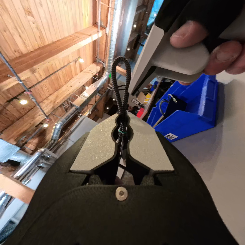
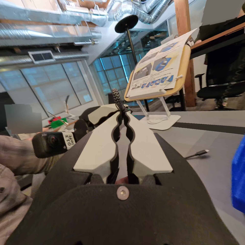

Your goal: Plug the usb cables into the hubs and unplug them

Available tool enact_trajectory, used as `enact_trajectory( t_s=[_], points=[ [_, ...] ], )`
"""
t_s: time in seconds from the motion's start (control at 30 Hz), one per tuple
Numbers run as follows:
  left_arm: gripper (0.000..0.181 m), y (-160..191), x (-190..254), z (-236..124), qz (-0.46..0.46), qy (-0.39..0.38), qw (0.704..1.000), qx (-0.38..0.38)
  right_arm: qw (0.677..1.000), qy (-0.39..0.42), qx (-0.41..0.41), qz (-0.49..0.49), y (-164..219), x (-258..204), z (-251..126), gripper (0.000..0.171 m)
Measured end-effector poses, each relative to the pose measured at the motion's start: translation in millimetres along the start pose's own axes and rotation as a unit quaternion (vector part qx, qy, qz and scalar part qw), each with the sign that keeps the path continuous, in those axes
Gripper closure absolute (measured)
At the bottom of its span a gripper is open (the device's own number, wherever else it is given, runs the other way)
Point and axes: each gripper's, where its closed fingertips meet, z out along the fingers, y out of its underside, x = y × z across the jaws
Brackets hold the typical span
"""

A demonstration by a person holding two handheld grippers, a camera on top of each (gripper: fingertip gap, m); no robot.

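Observation:
My left gripper (image 1: 122, 115) is shut on a bundled black-and-grey braided USB cable (image 1: 120, 82). The cable's loop stands above the tips, a green band wraps it between the fingers, and a plug hangs below. My right gripper (image 1: 132, 90), held by a hand, comes in from the upper right. Its tips meet on a thin black tie sticking out of the bundle. In the right wrist view the right gripper (image 2: 122, 112) is closed at the base of the cable loop (image 2: 117, 98), with the left gripper (image 2: 106, 111) just behind it. No hub shows.
A blue bin (image 1: 185, 119) with another cable (image 1: 171, 98) in it stands on the grey table (image 1: 212, 172); it also shows in the right wrist view (image 2: 238, 179). A loose black USB plug (image 2: 203, 151) lies on the table. A sheet on a stand (image 2: 159, 74) is behind it. My two grippers' fingertips are within a few centimetres of each other.

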Motion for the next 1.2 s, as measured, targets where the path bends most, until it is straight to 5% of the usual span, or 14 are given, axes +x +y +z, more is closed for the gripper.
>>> enact_trajectory(
  t_s=[0.2, 0.33, 0.47, 0.6, 0.73, 0.9, 1.2],
  points=[
    [0.149, -12, 6, -10, -0.075, 0.159, 0.984, 0.037, 0.996, 0.041, -0.059, -0.06, 2, 13, -7, 0.171],
    [0.158, -15, -28, -18, -0.122, 0.183, 0.974, 0.052, 0.994, 0.033, -0.077, -0.068, 0, 11, -11, 0.171],
    [0.158, 18, -40, -5, -0.076, 0.171, 0.982, 0.008, 0.993, 0.002, -0.104, -0.059, 2, -3, -9, 0.171],
    [0.149, 52, 2, 9, 0.018, 0.234, 0.972, -0.025, 0.992, -0.035, -0.115, -0.044, 4, -21, -7, 0.171],
    [0.138, 28, 40, -5, 0.029, 0.283, 0.958, 0.041, 0.989, -0.044, -0.137, -0.041, 9, -25, -7, 0.171],
    [0.104, 1, 41, -13, -0.019, 0.238, 0.968, 0.072, 0.987, -0.041, -0.152, -0.036, 15, -20, -7, 0.171],
    [0.086, -41, 11, -33, -0.026, 0.087, 0.987, 0.13, 0.984, -0.045, -0.167, -0.046, 21, -26, -4, 0.171]
  ],
)
